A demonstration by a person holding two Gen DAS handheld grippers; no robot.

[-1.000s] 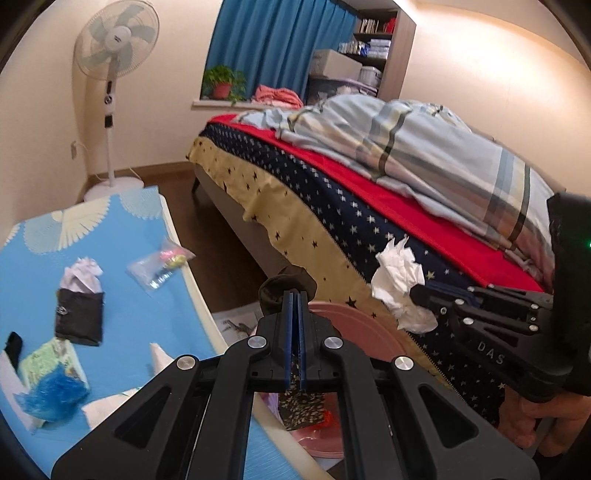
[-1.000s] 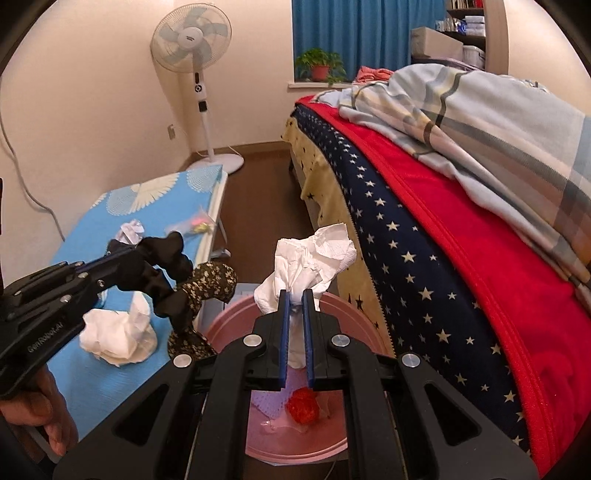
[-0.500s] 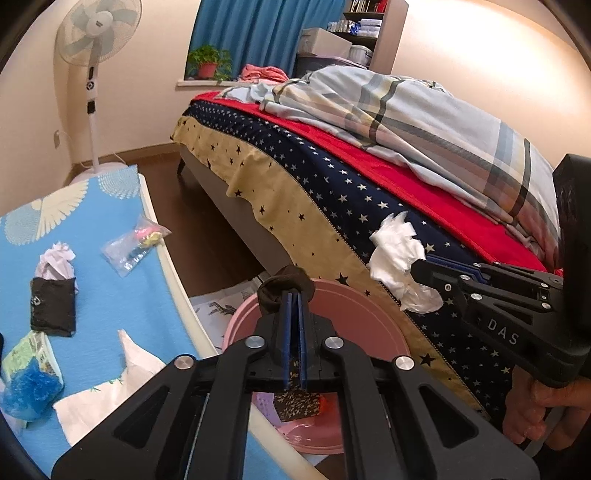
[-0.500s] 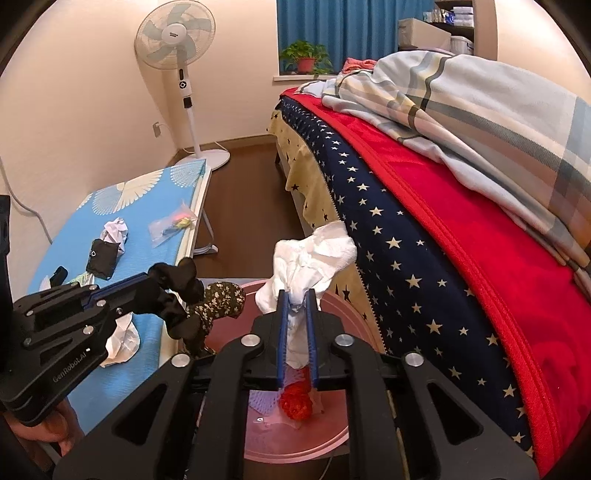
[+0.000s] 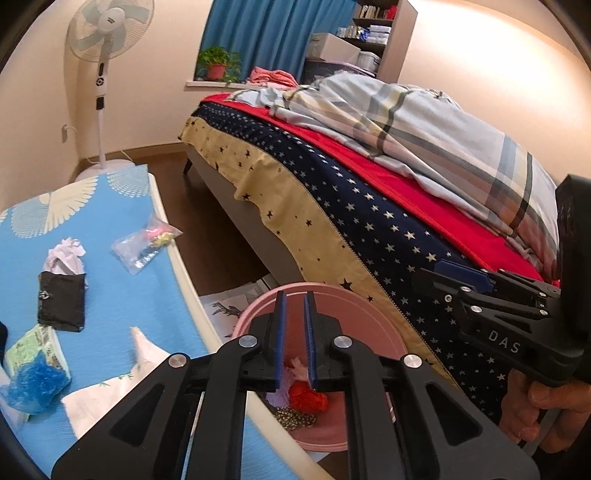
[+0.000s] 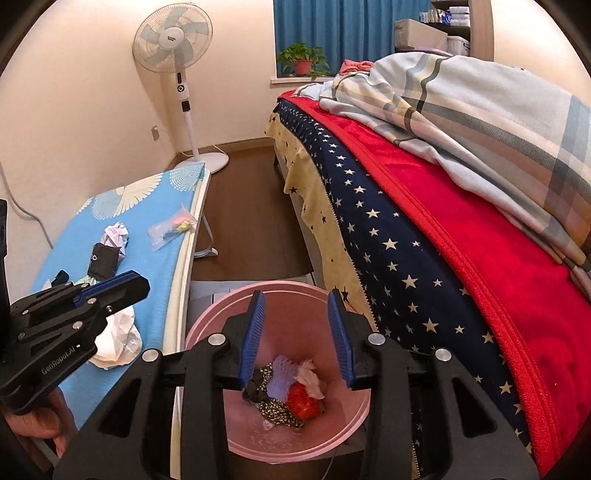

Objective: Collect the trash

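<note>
A pink bin (image 6: 207,325) stands on the floor between the blue table and the bed. In it lie a dark star-patterned cloth (image 6: 277,411), a red ball (image 6: 303,404) and a white tissue (image 6: 312,376). My right gripper (image 6: 296,295) hovers over the bin; its jaws are opening and nothing is between them. My left gripper (image 5: 294,299) hangs over the bin's near-left rim (image 5: 258,314); its jaws are opening by a narrow gap and hold nothing. Each gripper also shows in the other's view: the left gripper (image 6: 142,286) and the right gripper (image 5: 436,271).
On the blue table (image 5: 122,302) lie a crumpled paper (image 5: 64,251), a black pouch (image 5: 61,299), a clear plastic bag (image 5: 146,245), a green packet (image 5: 35,343), a blue wad (image 5: 33,380) and a white tissue (image 5: 110,391). The bed (image 5: 351,229) runs along the right. A standing fan (image 5: 107,33) is in the far corner.
Both grippers have opened. The star-patterned cloth dropped from the left gripper and the white tissue from the right gripper; both now lie in the pink bin.
</note>
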